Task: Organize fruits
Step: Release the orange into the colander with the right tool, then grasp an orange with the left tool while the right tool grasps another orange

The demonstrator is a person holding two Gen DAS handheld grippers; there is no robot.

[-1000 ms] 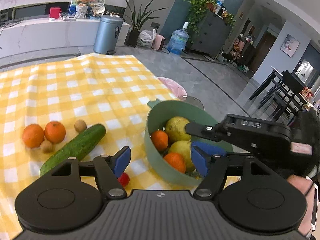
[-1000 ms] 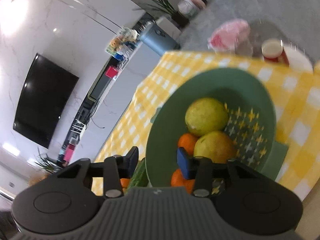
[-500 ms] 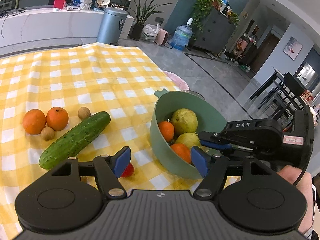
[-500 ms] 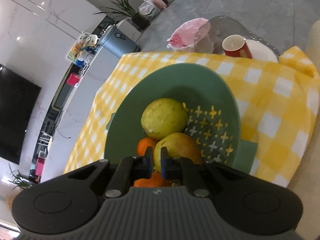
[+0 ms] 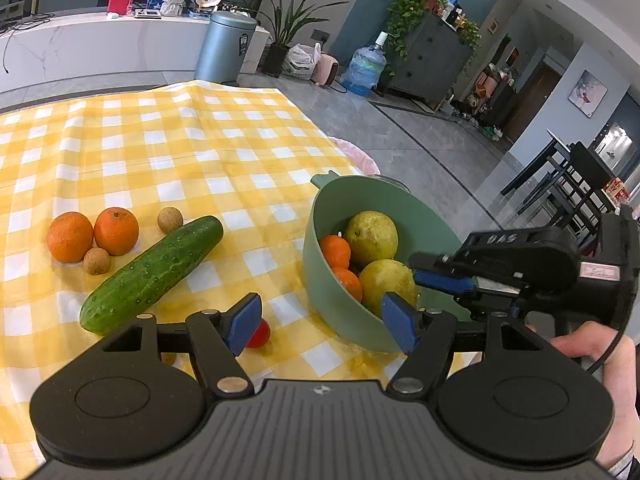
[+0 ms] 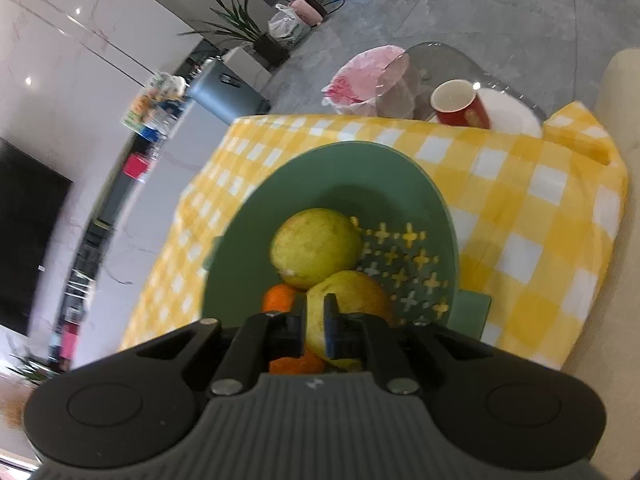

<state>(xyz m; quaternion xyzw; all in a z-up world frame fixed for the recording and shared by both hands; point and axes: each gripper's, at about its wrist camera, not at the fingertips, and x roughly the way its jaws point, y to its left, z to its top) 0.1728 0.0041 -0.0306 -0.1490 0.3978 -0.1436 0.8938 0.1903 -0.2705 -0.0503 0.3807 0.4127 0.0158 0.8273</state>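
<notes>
Green colander (image 5: 320,240) of fruit on the yellow checked cloth (image 5: 168,152), grippers at its near rim.

Right gripper (image 6: 316,322): jaws clenched empty, poised just above the nearer pear (image 6: 360,292) in the colander. Left gripper (image 5: 320,318): jaws spread, nothing held, colander just ahead to its right. Loose on the cloth, left: cucumber (image 5: 152,274), two oranges (image 5: 92,234), cherry tomato (image 5: 259,334).
</notes>
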